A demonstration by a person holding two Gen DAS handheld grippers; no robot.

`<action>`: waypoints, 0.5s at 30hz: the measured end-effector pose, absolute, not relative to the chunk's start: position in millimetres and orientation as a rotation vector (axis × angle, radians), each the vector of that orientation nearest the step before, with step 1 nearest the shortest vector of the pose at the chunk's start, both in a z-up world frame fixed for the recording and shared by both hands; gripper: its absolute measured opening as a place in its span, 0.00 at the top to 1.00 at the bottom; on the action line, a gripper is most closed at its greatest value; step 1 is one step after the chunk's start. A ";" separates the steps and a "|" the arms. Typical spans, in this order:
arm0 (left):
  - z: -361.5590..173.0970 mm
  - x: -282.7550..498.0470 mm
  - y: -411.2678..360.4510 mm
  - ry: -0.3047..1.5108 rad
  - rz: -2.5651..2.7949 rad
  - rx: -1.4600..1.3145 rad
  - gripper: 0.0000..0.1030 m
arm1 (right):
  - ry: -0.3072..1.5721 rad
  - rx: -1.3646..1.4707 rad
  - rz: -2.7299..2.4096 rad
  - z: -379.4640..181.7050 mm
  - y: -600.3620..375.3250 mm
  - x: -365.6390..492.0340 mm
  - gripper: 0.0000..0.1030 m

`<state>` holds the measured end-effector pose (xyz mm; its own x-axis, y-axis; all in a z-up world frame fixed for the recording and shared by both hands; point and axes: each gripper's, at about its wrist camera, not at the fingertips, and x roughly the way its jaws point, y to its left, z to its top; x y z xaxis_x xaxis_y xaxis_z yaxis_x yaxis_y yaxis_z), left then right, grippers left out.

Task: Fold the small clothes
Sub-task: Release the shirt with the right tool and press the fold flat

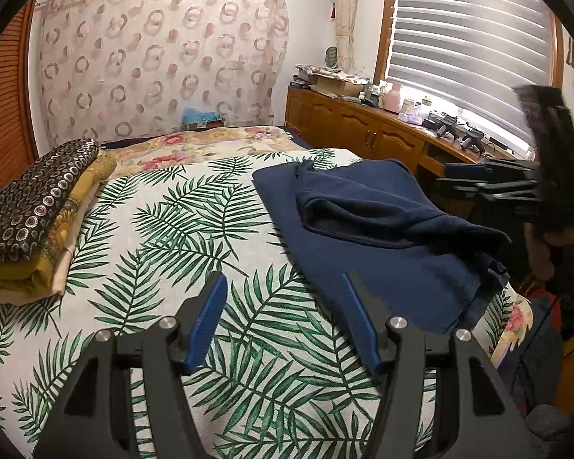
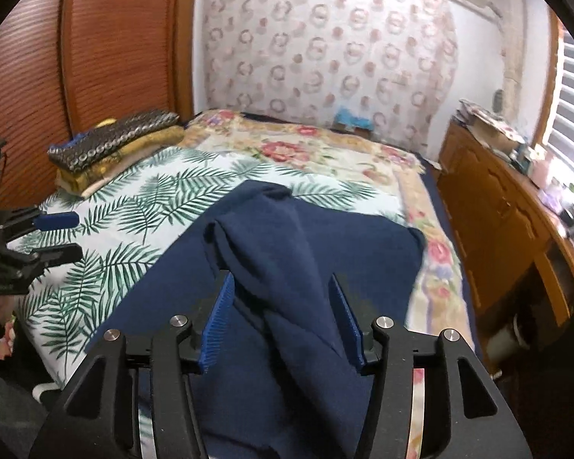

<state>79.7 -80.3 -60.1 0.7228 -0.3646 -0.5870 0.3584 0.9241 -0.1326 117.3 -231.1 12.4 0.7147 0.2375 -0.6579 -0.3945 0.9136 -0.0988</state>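
Both grippers, left [image 1: 283,294] and right [image 2: 283,292], are held apart, gripping nothing. Navy garment [image 2: 287,237] is seen below the right one, its near edge hidden.

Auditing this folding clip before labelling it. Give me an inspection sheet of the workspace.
Surface: palm-leaf sheet on a bed.
Job's things: navy garment, partly folded, rumpled ridge on top.
Clutter: folded fabric stack at the headboard side.
Grippers: left gripper open over bare sheet; right gripper open, jaws astride the ridge, pads not pressing.
Cables: nothing seen.
Surroundings: wooden cabinet with oddments, window blinds, patterned curtain.
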 end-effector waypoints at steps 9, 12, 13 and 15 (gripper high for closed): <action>-63.5 79.7 -77.0 0.657 -0.393 -0.018 0.42 | 0.824 -0.308 0.468 -29.1 -167.0 185.9 0.49; -64.5 78.8 -76.5 0.658 -0.394 -0.018 0.42 | 0.883 -0.324 0.507 -46.8 -148.7 203.5 0.49; -64.8 78.6 -76.1 0.659 -0.395 -0.019 0.42 | 0.901 -0.327 0.517 -52.1 -144.5 207.8 0.49; -65.6 77.6 -76.3 0.659 -0.397 -0.019 0.42 | 0.931 -0.339 0.520 -62.7 -137.4 215.9 0.49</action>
